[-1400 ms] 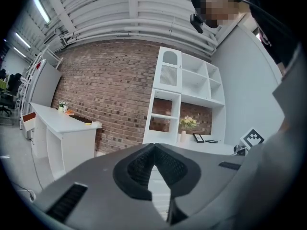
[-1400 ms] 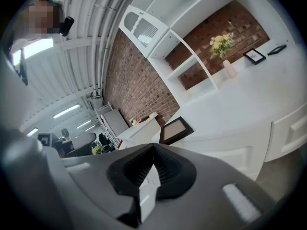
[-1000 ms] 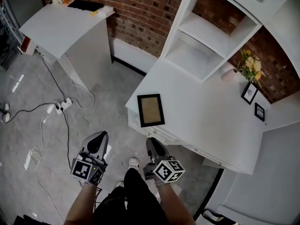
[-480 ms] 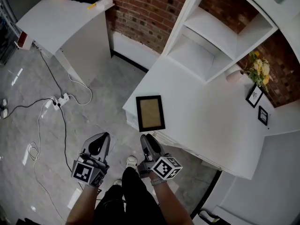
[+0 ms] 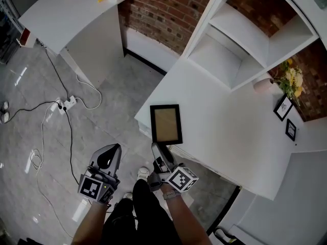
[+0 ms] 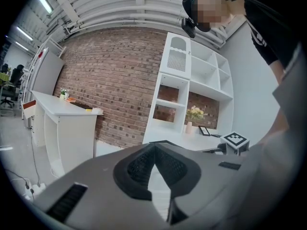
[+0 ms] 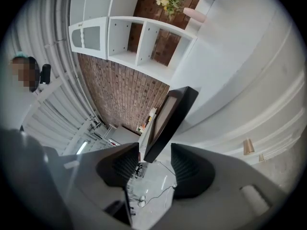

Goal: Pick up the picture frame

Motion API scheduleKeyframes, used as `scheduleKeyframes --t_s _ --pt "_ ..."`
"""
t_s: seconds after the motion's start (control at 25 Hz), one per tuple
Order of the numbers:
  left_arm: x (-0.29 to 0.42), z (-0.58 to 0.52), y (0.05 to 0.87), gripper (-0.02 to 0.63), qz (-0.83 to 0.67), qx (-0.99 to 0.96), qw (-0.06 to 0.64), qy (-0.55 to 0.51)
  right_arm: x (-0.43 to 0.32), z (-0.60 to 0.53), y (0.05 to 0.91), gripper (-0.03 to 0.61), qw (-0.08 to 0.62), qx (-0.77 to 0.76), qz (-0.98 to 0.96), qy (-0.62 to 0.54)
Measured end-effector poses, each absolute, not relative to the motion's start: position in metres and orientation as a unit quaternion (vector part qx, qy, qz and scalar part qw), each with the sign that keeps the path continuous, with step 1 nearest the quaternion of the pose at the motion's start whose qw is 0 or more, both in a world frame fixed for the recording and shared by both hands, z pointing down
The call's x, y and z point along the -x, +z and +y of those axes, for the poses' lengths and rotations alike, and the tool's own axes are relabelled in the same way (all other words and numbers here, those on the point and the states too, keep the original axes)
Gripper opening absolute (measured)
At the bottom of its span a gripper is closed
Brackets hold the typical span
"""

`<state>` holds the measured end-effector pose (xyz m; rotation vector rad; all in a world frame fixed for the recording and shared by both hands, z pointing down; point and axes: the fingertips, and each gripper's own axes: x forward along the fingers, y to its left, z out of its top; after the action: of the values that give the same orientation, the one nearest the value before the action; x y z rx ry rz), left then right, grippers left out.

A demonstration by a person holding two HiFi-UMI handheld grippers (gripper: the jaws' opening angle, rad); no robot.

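Right claw (image 5: 157,148) moved nearer black rectangular picture frame (image 5: 166,124) | opening, frame corner inside, not held | left claw (image 5: 107,154) closed, empty | not lifted yet

brick wall (image 5: 163,9), grey floor (image 5: 41,131), white shelving (image 5: 240,40)

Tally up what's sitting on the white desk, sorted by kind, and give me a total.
Picture frames: 3
Vase with flowers: 1
Total: 4
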<state>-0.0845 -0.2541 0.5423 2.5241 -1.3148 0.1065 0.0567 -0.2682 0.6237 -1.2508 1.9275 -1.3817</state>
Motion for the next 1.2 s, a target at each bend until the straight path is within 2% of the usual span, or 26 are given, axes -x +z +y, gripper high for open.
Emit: scheduleKeyframes --t_s 0.16,0.56,0.84,1.2 --pt "0.085 -0.257 0.545 0.008 -0.458 -0.876 0.147 0.040 -0.059 -0.275 0.624 0.199 0.254 0.454 0.683 -0.513" --pt "0.090 -0.262 0.547 0.008 -0.466 -0.870 0.155 0.043 -0.059 -0.291 0.612 0.103 0.303 0.427 0.672 -0.523" --pt "0.099 -0.263 0.546 0.008 -0.475 -0.866 0.152 0.038 -0.062 -0.291 0.615 0.082 0.328 0.419 0.658 -0.533" --pt "0.096 -0.259 0.538 0.008 -0.467 -0.872 0.146 0.025 -0.065 -0.291 0.599 0.064 0.327 0.423 0.676 -0.507"
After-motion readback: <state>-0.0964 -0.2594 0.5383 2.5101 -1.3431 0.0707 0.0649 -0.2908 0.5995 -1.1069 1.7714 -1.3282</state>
